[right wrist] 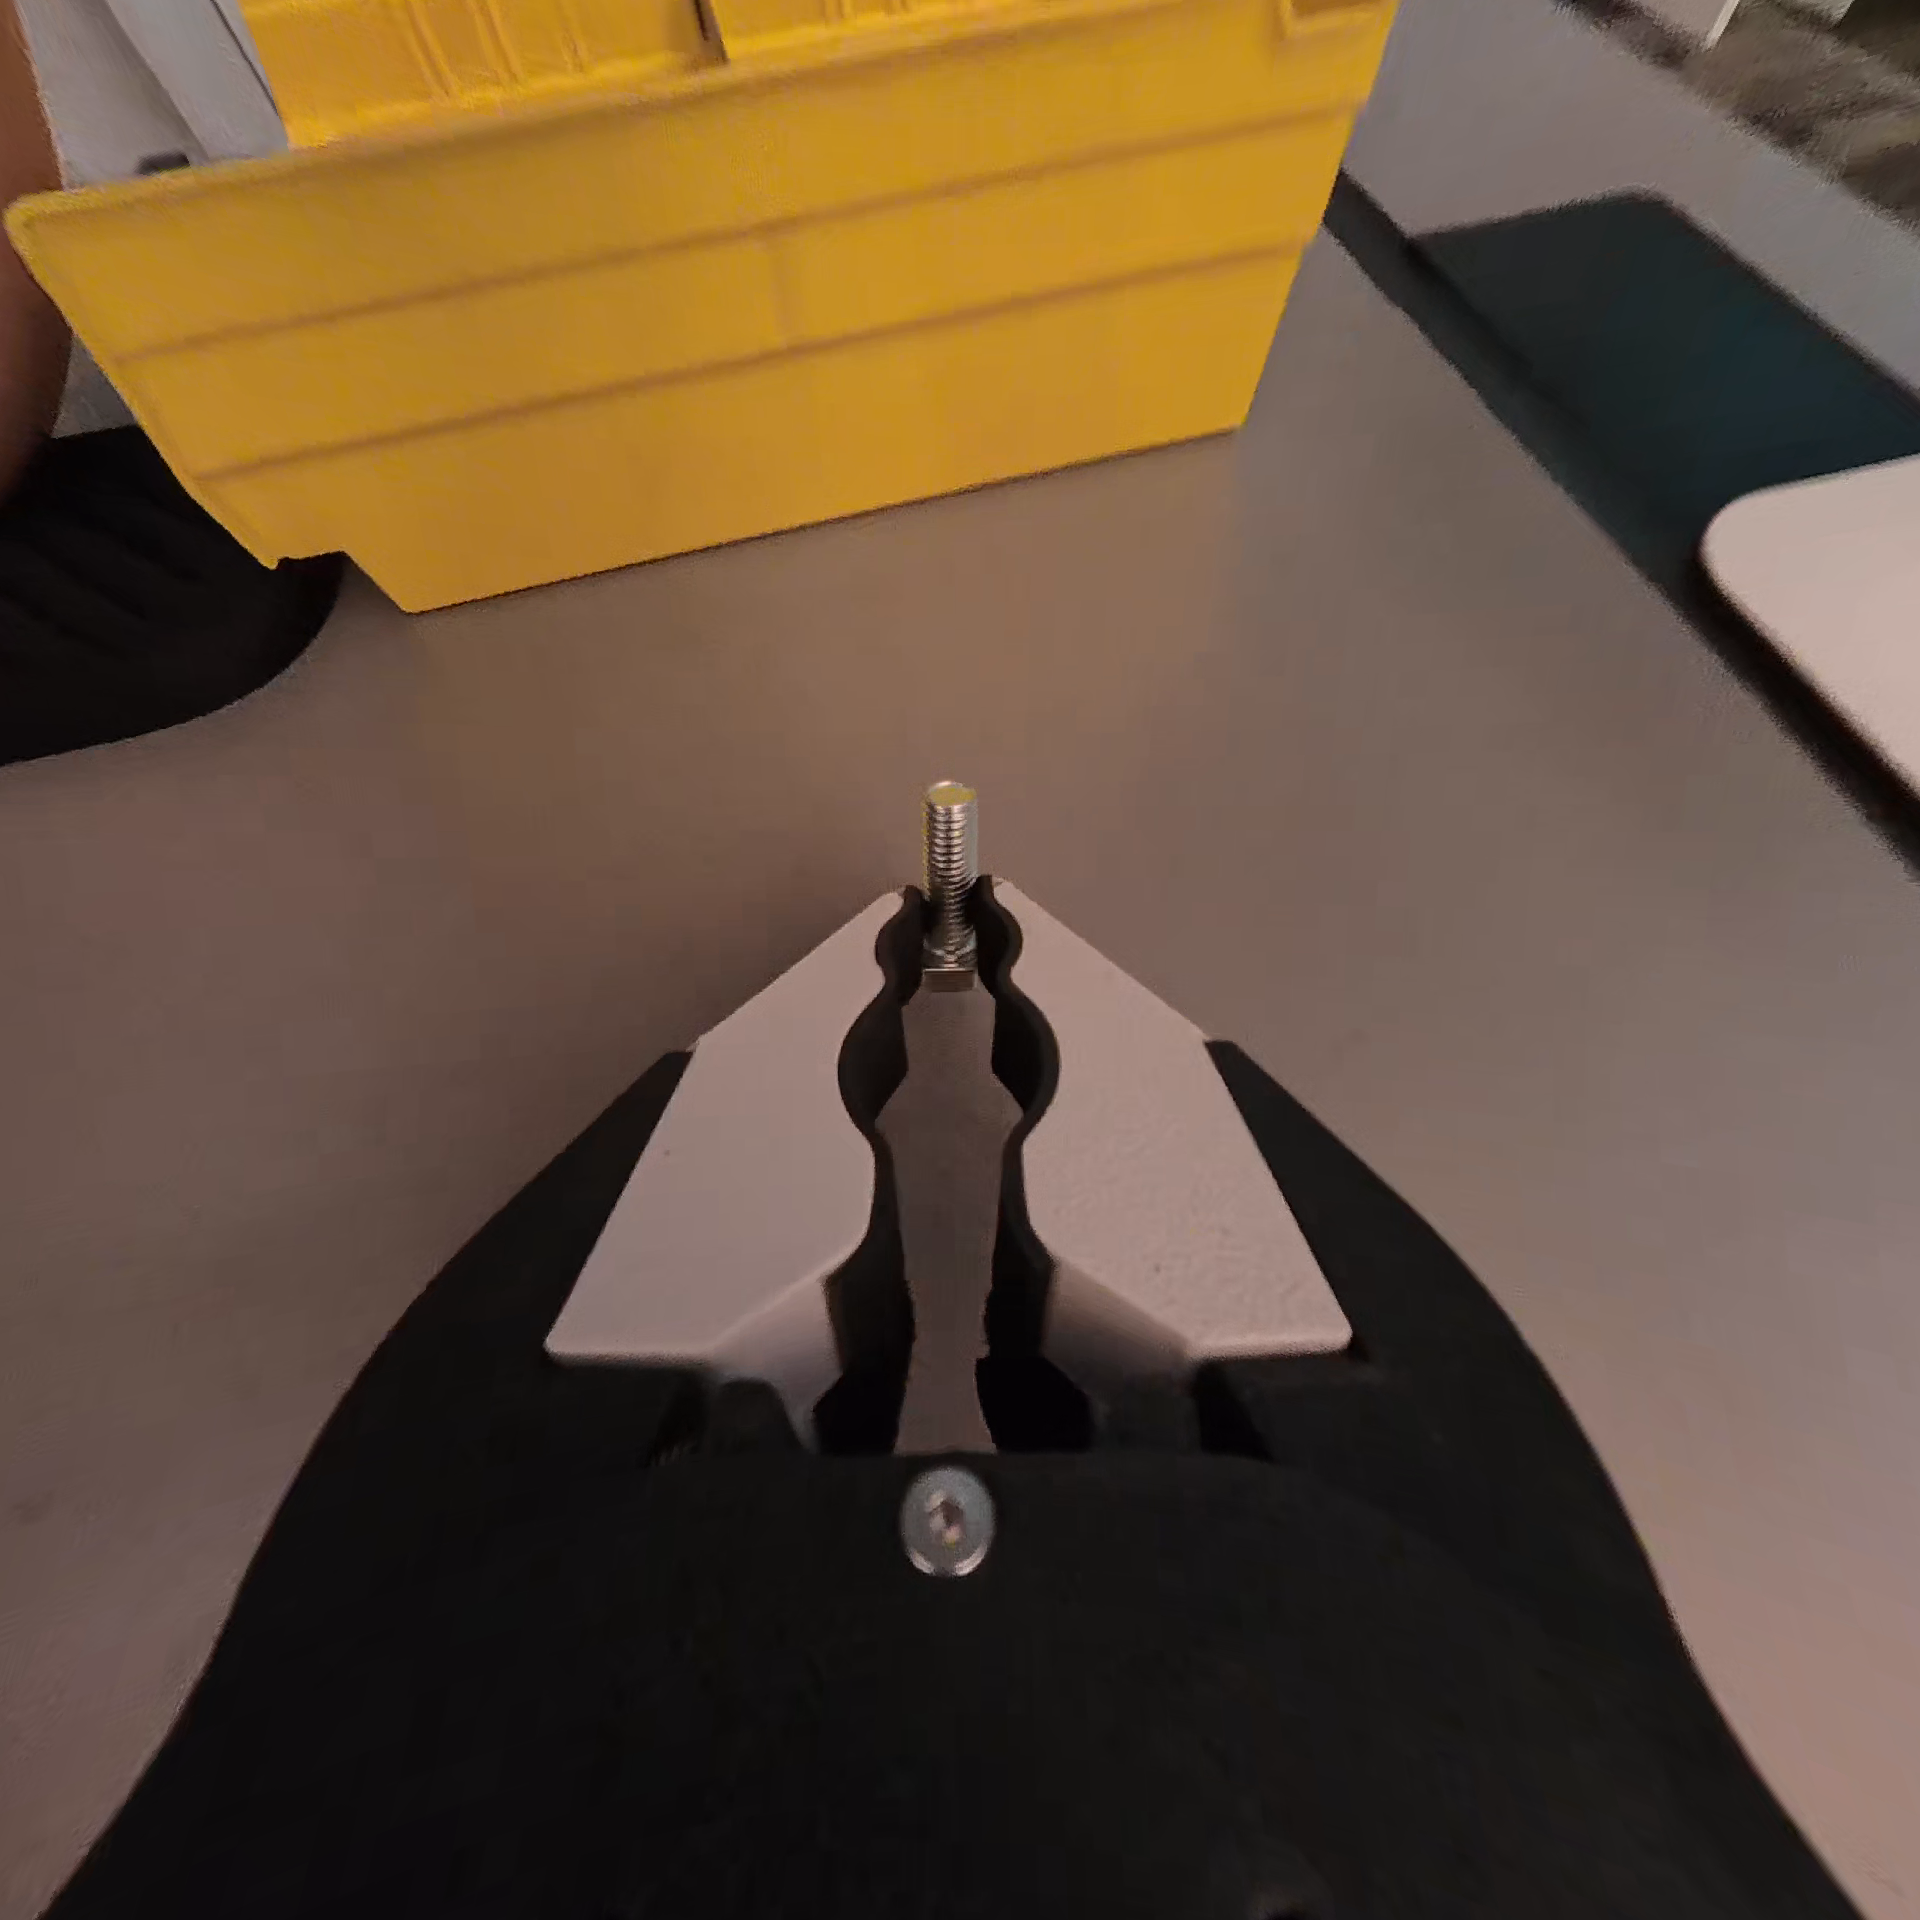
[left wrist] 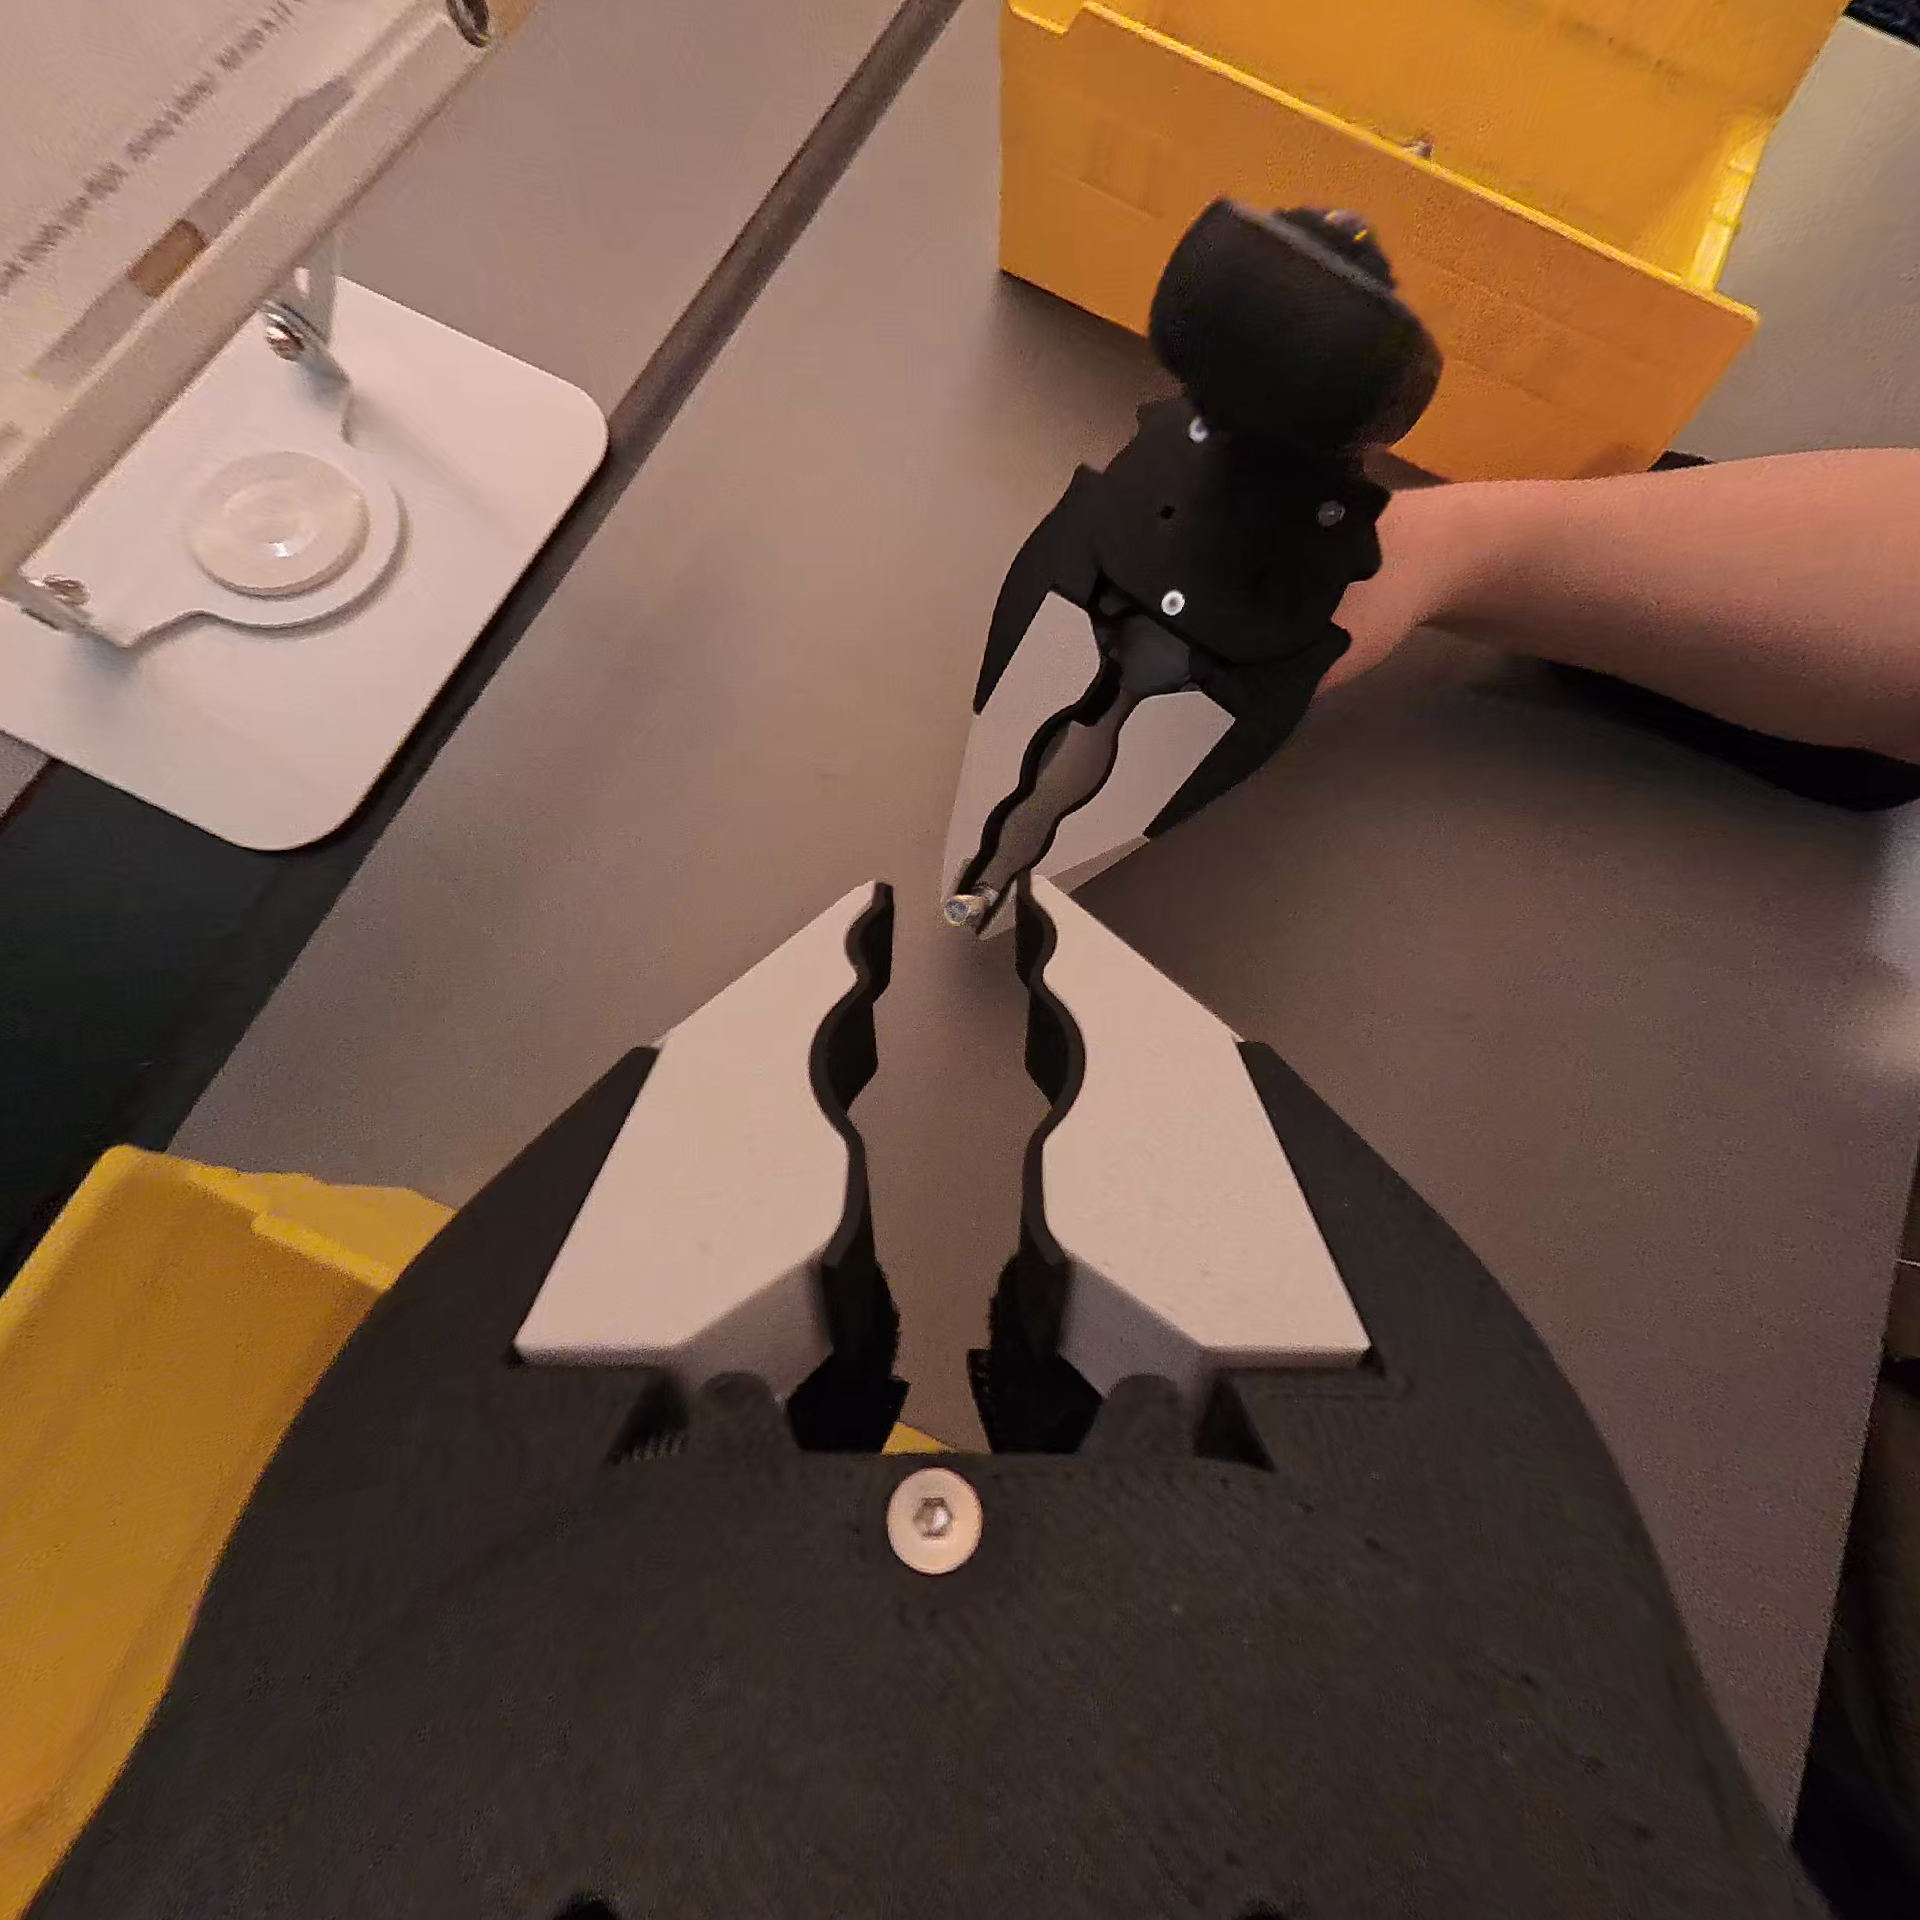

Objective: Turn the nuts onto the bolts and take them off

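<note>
My right gripper (right wrist: 950, 896) is shut on a silver bolt (right wrist: 948, 862); its hex head sits between the fingertips and the threaded shaft sticks out forward, bare, with no nut on it. In the left wrist view the same right gripper (left wrist: 977, 914) comes in from the right, held by a person's hand, with the bolt (left wrist: 964, 908) at its tip. My left gripper (left wrist: 958, 904) is open and empty, its fingertips just short of the bolt's end, one on each side. No nut shows in either view.
A yellow bin (left wrist: 1351, 239) stands behind the right gripper, and another yellow bin (left wrist: 156, 1403) is at my lower left. One yellow bin (right wrist: 727, 343) fills the far side of the right wrist view. A white stand base (left wrist: 291, 582) sits left on the grey table (left wrist: 623, 831). The grippers' ends are close to 12 cm from one another.
</note>
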`<state>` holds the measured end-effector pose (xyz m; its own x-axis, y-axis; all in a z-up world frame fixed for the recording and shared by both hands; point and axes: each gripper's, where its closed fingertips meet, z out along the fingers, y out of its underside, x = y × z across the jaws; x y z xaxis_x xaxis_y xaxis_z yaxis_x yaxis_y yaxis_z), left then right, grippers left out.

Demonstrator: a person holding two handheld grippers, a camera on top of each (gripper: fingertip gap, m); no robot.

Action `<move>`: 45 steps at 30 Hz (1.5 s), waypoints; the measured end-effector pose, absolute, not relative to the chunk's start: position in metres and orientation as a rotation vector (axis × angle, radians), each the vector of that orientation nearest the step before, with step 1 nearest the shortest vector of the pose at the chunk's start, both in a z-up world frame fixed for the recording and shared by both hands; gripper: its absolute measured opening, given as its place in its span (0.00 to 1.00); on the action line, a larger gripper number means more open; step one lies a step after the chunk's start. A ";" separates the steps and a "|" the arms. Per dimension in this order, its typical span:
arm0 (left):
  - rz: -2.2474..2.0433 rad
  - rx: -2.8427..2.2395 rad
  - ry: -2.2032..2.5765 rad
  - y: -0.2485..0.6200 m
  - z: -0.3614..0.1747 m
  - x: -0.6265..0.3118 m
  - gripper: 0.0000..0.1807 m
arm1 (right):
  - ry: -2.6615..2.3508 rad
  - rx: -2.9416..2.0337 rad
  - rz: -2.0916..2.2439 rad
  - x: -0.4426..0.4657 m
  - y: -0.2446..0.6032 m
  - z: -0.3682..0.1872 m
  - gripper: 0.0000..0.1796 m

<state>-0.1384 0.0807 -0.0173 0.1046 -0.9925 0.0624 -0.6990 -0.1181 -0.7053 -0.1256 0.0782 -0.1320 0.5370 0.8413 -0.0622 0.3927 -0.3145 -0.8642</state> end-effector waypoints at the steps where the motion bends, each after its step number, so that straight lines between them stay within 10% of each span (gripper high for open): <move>1: -0.737 -1.872 1.638 0.082 -0.015 -0.140 0.12 | -0.999 -1.945 0.677 -0.125 0.078 -0.138 0.05; 19: -0.432 -2.016 1.578 0.096 0.005 -0.246 0.14 | -1.079 -2.008 0.663 -0.115 0.071 -0.153 0.10; 45: -0.490 -2.509 1.756 0.086 -0.106 -0.321 0.14 | -0.997 -1.765 0.746 -0.112 0.068 -0.070 0.23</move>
<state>-0.3215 0.0857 -0.1062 0.3093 -0.9221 0.2327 -0.9093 -0.3583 -0.2115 -0.1122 0.0682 -0.0697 0.4831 0.8738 -0.0553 0.2995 -0.2242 -0.9274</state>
